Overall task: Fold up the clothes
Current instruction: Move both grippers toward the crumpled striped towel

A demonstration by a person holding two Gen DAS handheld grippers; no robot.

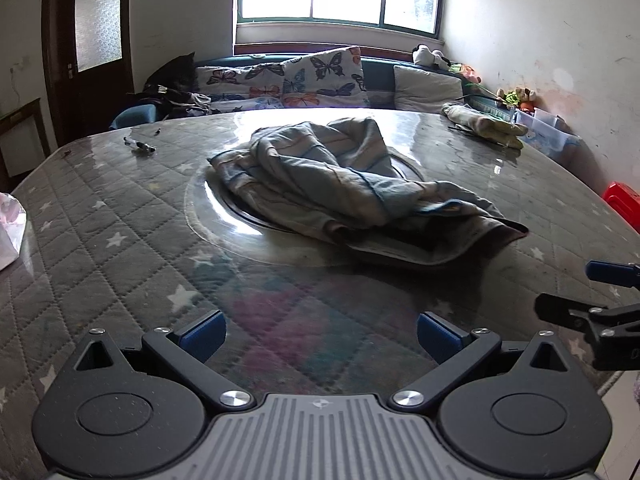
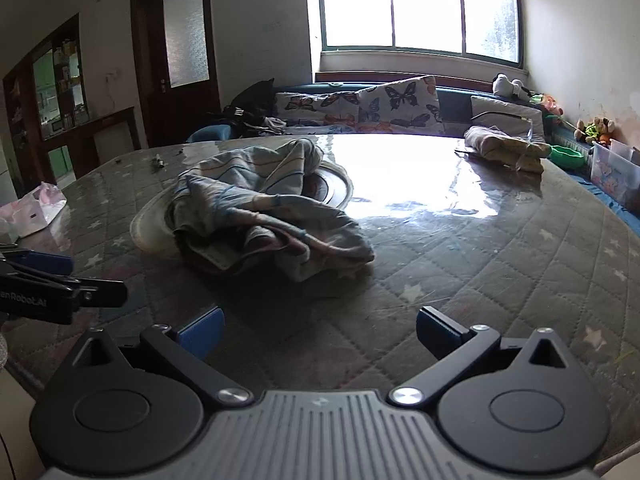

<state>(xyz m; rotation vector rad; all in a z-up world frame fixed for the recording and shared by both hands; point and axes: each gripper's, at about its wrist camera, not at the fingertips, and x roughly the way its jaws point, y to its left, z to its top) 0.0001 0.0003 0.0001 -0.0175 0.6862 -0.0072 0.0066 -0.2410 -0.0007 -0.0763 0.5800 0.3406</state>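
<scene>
The left gripper (image 1: 321,338) and right gripper (image 2: 320,336) both hang over the near edge of the surface (image 1: 120,216) with jaws spread wide, holding nothing. Farther in, around the middle, one garment (image 1: 344,184) lies crumpled in a loose heap, pale blue-grey with thin darker stripes, partly over a round glass turntable (image 2: 148,224). A second bundle of cloth (image 2: 504,148) sits near the far right corner.

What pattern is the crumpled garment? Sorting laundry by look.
Pale blue garment with thin darker stripes; clearest in left wrist view.
</scene>
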